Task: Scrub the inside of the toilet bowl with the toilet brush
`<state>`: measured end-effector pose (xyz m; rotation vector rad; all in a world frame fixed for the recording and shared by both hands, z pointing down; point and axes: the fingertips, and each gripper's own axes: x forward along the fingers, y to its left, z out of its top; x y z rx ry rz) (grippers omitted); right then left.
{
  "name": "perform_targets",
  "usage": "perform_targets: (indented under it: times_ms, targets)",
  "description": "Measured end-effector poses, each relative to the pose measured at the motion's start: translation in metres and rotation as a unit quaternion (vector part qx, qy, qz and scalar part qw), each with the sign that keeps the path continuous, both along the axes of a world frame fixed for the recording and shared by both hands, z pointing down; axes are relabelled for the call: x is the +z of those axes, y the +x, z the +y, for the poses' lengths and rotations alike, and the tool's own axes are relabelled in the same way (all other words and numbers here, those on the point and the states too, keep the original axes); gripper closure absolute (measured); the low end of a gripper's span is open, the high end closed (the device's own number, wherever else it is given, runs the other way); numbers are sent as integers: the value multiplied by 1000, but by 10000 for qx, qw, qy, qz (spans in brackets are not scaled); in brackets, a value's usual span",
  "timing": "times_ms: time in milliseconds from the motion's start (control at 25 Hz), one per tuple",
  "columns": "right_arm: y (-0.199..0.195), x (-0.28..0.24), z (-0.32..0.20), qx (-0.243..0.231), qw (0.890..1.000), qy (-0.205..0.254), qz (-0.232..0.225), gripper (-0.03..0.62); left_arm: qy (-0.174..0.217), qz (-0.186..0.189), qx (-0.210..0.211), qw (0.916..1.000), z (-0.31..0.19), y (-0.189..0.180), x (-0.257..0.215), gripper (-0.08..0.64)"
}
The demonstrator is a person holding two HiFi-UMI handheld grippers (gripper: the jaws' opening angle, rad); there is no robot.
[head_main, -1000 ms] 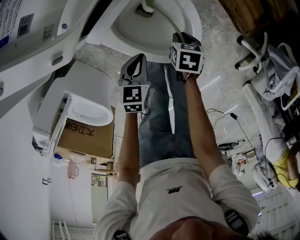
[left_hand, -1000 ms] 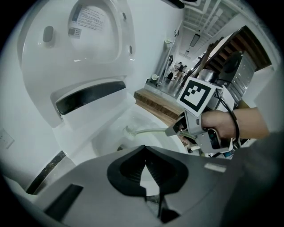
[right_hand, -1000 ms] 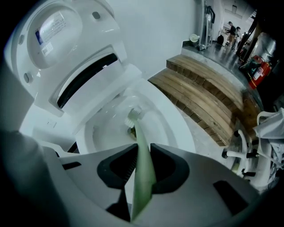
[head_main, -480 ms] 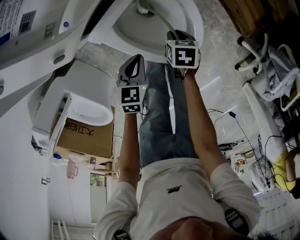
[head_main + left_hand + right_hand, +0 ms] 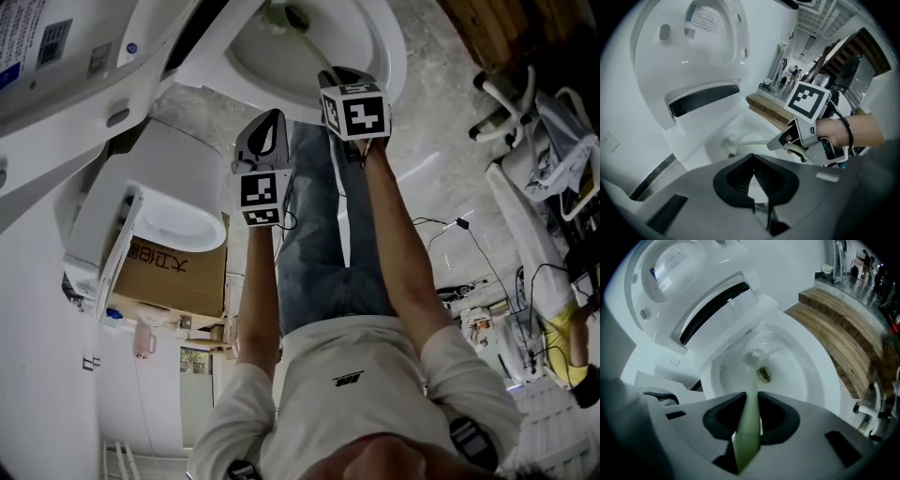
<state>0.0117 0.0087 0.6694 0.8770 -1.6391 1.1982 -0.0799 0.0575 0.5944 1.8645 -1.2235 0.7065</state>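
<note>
The toilet bowl [image 5: 808, 376] is finished in glossy white glaze; the brush [image 5: 748, 420] is made of smooth pale-green plastic.

Bowl [image 5: 813, 376] mouth is wide open, the lid [image 5: 670, 277] tipped up behind it like a back wall. The brush [image 5: 751, 373], clamped in the right gripper [image 5: 750, 399], runs down the middle, with room either side. Wooden boards [image 5: 834, 319] crowd the bowl's right flank. The left gripper [image 5: 753, 163], jaws together, hangs outside the rim, a second toilet [image 5: 178, 202] at its left.
</note>
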Motion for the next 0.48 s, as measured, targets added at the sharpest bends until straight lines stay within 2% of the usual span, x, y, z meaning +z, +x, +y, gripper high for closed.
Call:
perform_targets:
  times_ms: [280,480]
  targets:
    - [-5,-1,15,144,9985,-367,-380,518,-8,-13,-35,10000,2,-3,0,551]
    - [-9,-4,24,-73,9975,-521,-482,518,2,-32,-35,10000,5,-3,0,551]
